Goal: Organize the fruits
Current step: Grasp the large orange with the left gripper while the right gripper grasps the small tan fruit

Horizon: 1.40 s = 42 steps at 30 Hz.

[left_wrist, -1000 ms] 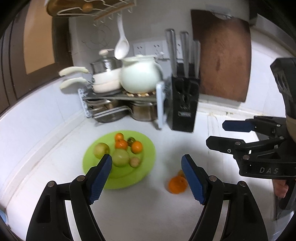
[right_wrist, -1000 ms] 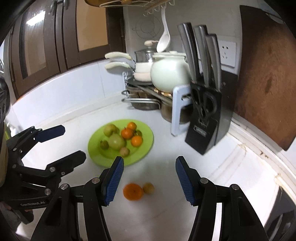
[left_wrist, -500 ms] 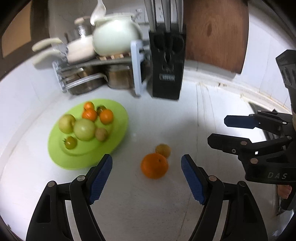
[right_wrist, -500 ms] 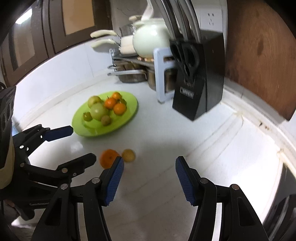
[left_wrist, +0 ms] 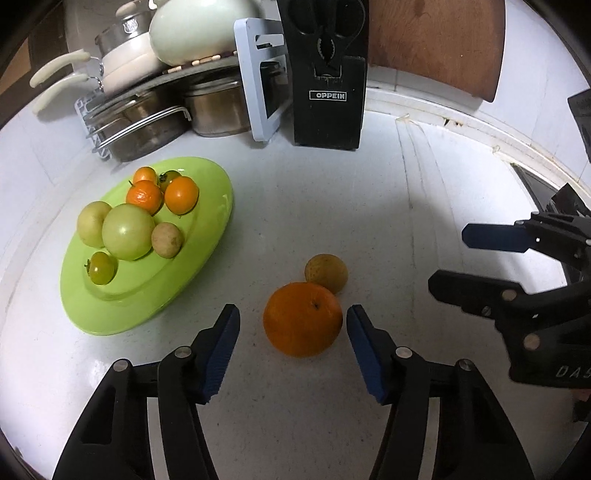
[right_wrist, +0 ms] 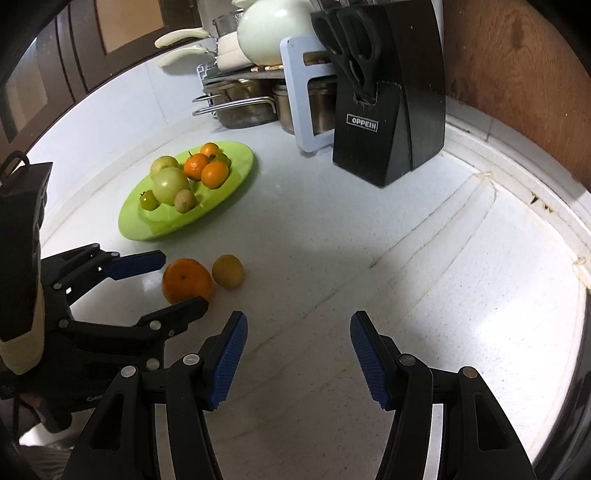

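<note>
An orange (left_wrist: 302, 319) lies on the white counter, touching a small yellow-brown fruit (left_wrist: 326, 273) just behind it. My left gripper (left_wrist: 293, 326) is open, low over the counter, its blue pads on either side of the orange without touching it. A green plate (left_wrist: 155, 288) to the left holds several fruits: oranges, green tomatoes, pale round ones. My right gripper (right_wrist: 297, 334) is open and empty, to the right of the two loose fruits. In the right wrist view the orange (right_wrist: 186, 280) sits between the left gripper's fingers (right_wrist: 138, 264).
A black knife block (left_wrist: 327, 74) stands at the back, next to a pot rack (left_wrist: 155, 107) with pans and a white kettle (left_wrist: 201, 27). A wooden cutting board (left_wrist: 436, 40) leans on the wall. The counter's raised rim (left_wrist: 480, 136) curves along the right.
My left gripper has moved forward and down, so the orange now lies between its fingers. My right gripper has also come lower and closer to the counter.
</note>
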Available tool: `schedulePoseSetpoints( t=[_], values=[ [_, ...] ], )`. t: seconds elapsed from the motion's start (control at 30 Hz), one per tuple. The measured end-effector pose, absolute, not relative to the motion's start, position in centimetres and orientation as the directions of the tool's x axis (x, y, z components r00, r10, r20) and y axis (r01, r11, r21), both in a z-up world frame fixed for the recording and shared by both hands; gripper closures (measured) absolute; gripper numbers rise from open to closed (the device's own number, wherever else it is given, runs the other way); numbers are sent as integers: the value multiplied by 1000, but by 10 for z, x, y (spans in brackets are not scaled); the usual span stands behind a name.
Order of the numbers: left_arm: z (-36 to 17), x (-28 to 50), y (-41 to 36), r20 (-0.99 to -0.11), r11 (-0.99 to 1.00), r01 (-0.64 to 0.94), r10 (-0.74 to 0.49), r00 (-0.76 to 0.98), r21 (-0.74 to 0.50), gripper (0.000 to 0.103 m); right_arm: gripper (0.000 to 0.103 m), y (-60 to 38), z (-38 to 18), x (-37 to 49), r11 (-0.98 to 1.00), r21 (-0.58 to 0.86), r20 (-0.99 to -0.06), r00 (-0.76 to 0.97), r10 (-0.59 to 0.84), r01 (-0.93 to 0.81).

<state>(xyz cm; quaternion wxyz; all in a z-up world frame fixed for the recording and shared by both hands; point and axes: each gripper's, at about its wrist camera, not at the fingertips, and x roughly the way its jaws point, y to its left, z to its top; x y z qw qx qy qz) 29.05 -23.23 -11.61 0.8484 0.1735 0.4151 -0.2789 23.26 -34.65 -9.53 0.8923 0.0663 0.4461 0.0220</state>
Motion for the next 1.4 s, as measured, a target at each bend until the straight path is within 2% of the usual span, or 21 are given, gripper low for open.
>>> schedulePoseSetpoints(
  t=[0.17,0.27,0.47,0.9,1.3,1.4],
  values=[
    [-118,294,-232,-804,779,625,-341,486,47,52,44,-344,-99,236,990,143,-799,591,108,12],
    [-118,295,-233,-802,772,634,-356,479,35,60,44,-341,-100,237,989,147,-801,588,116,5],
    [-112,293,-224,-793,794,607,-357,494,21,61,44,-335,-100,241,988,157,-801,583,134,-12],
    [-103,299,-185,-794,882,470,-271,544,20,61,44,-303,-101,274,984,147,-795,580,177,-99],
    [-102,302,-170,-788,907,420,-242,566,23,61,65,-288,-119,299,984,126,-830,529,176,-130],
    [-102,302,-169,-788,909,416,-241,567,20,61,74,-286,-120,300,984,117,-831,529,173,-137]
  ],
)
